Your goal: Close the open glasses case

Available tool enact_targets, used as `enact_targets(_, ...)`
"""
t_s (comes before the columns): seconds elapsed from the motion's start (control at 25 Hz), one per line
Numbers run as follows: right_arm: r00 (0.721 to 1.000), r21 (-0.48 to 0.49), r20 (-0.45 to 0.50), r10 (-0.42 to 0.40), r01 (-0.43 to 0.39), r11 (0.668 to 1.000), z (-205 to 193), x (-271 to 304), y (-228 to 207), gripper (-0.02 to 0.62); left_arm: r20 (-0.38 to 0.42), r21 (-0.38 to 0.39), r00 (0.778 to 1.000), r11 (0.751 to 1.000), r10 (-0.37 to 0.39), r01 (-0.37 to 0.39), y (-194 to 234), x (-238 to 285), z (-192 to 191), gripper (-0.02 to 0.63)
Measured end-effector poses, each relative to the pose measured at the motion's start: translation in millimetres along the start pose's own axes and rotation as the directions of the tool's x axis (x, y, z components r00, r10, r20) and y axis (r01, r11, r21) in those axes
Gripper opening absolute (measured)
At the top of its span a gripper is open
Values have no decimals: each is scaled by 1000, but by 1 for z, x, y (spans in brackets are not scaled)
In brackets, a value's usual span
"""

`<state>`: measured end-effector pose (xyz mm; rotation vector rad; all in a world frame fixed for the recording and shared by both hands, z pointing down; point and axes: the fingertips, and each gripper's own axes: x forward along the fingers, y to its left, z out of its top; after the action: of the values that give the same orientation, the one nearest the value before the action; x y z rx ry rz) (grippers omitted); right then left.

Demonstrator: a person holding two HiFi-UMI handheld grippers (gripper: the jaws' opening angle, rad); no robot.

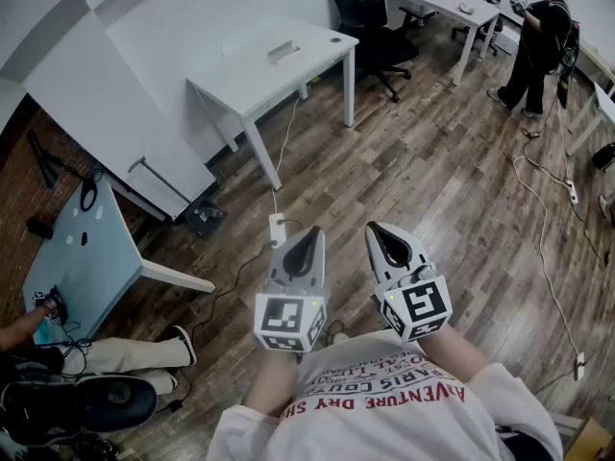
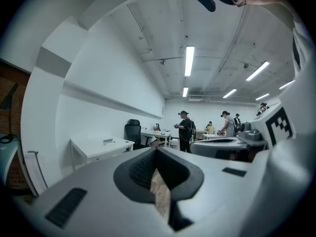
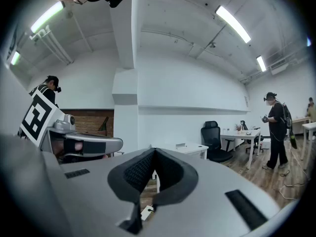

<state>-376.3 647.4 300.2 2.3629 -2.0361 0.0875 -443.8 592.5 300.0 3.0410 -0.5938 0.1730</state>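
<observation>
Wooden floor (image 1: pixel 432 181) fills most of the head view. The person stands on it, and the white printed shirt (image 1: pixel 384 401) is cut off by the lower edge. Just in front of the chest, the left hand-held gripper (image 1: pixel 309 233) and the right hand-held gripper (image 1: pixel 377 229) are side by side, apart, in the air over the floor. Each one's own view shows its jaws clenched tip to tip with nothing between them; only floor is seen through the hollow behind the pads. A white power strip (image 1: pixel 277 229) lies on the floor, partly hidden behind the left one. At the left, a pale blue surface (image 1: pixel 86 257) carries small dark things too small to name, and a seated person's legs (image 1: pixel 125 353) show beside it. Further off stands a white surface (image 1: pixel 259 65) with a small box (image 1: pixel 283 52), then a black chair (image 1: pixel 370 17) and a standing person (image 1: pixel 538 41). The glasses case I cannot find in any view.
</observation>
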Motion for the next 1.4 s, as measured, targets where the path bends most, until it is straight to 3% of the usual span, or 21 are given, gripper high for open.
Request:
enact_targets(0.36,1000,13,-24,-13,13,1000,-8,12,-5,11,-29,-16,1000,1000,-1,1,9,7,-10,-3)
enact_targets(0.76,996,112,-81,-26,35,993,-32,31,-14,11,-71,-57,997,998,0,-4,33,14,-37,-3)
enact_targets(1.08,989,116,-146,21,-4,993,-48,81,-33,11,-118,-118,992,991,45,-59,73,47,-58,-3)
enact_targets(1.4,981,116,-141,134,-118,986,-35,173,-81,11,-125,-124,983,981,134,-150,121,131,-45,-3)
